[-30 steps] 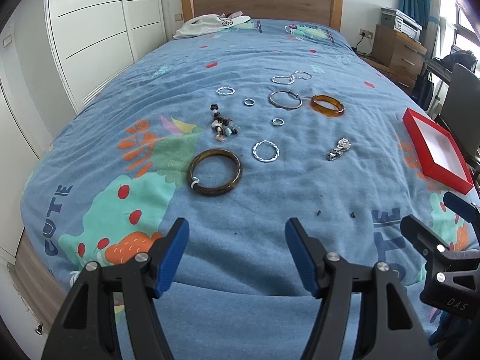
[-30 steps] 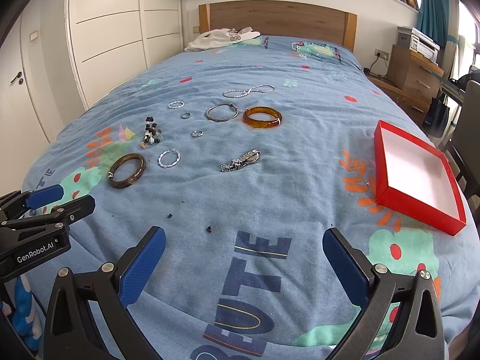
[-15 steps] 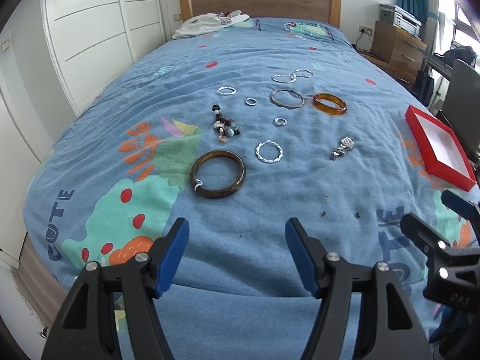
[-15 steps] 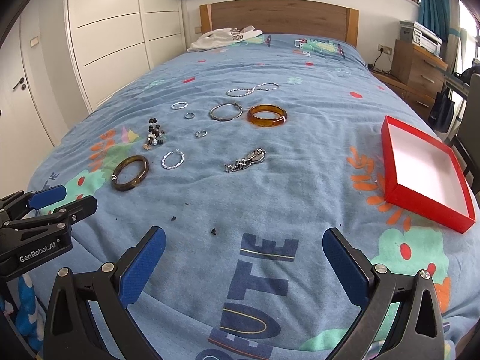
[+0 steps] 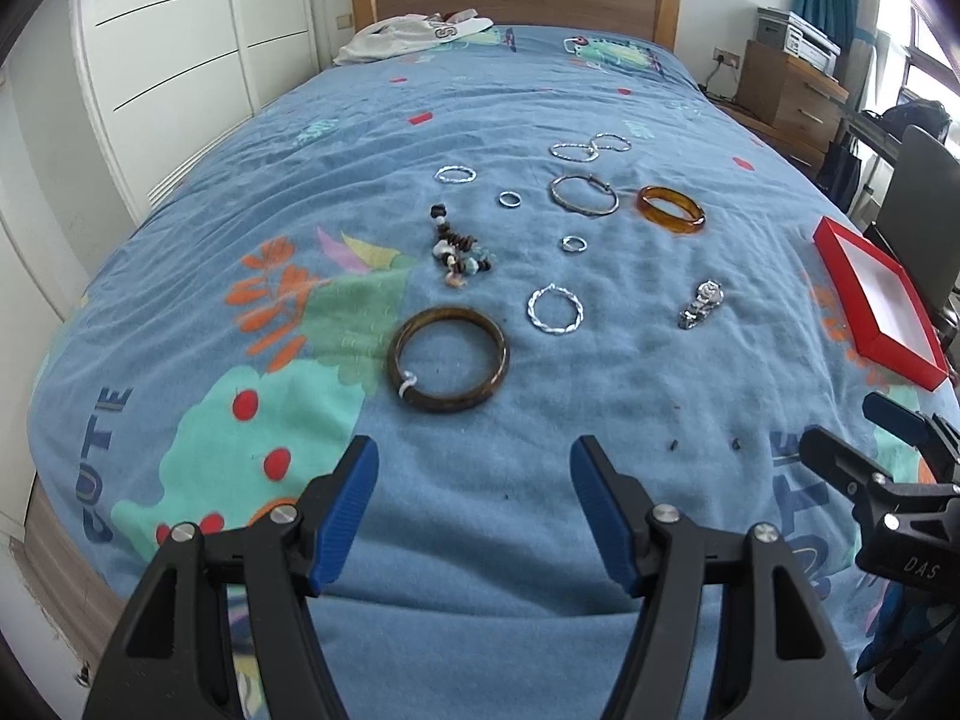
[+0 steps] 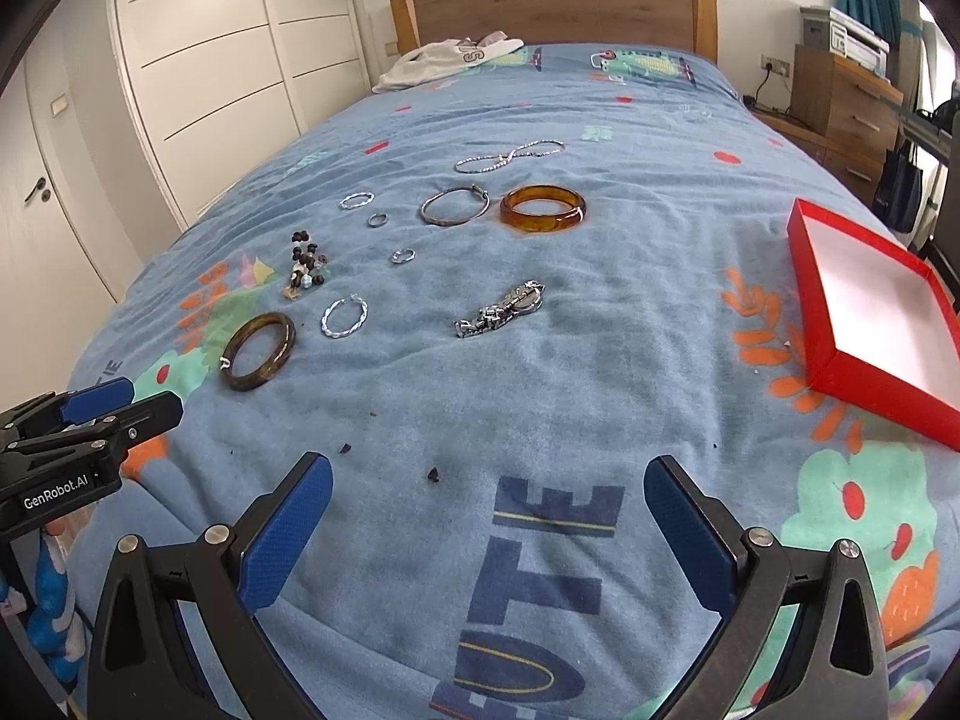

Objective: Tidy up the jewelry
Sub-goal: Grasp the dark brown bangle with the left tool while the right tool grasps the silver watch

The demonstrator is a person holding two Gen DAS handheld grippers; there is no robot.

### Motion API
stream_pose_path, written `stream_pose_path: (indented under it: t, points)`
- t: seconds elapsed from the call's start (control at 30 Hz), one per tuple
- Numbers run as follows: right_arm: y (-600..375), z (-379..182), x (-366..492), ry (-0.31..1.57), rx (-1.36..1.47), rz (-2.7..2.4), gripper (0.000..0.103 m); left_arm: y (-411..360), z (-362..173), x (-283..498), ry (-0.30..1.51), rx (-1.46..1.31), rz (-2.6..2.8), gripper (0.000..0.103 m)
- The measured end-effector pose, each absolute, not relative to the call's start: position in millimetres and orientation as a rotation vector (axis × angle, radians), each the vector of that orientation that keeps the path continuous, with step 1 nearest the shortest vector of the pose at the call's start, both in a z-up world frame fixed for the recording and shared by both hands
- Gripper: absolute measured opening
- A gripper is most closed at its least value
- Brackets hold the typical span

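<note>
Tortoiseshell-brown and glossy, the dark round bangle (image 5: 447, 360) lies flat near the bed's foot edge, a white tag thread on its rim, with the twisted silver hoop (image 5: 555, 310) just beside it. The left claw (image 5: 474, 504) and right claw (image 6: 487, 531) both gape wide, holding nothing. "GenRobot.AI" marks the left tool; the blue printed blanket (image 6: 600, 360) reads "CUTE", partly cut off. The red shallow box (image 6: 870, 306) sits at the right edge.

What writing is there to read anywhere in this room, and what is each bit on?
"GenRobot.AI": on the body of the left tongs, seen from the right wrist.
"DAS": on the body of the right tongs, seen from the left wrist.
"CUTE": printed on the blue bedspread.
White garment by the headboard: lettering too small to read.
</note>
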State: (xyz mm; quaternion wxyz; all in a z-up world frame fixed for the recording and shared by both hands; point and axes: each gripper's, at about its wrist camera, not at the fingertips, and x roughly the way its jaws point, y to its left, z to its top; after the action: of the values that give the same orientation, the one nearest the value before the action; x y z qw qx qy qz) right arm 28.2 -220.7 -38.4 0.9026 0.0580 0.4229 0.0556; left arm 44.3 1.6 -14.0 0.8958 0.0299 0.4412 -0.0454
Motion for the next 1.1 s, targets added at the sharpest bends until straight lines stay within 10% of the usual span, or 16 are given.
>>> stream_pose_path:
  t: [0.53, 1.1]
  points:
    - [-220.2, -65.6, 116.8, 0.944, 0.331, 0.201, 0.063, -2.7, -48.3, 116.5, 0.990, 0.083, -0.196, 0.059]
    - [-232.7, -99.5, 169.7, 0.941, 0.410, 0.165, 0.054, -6.7, -91.8, 152.4, 1.099, 0.053, -0.180, 0.008]
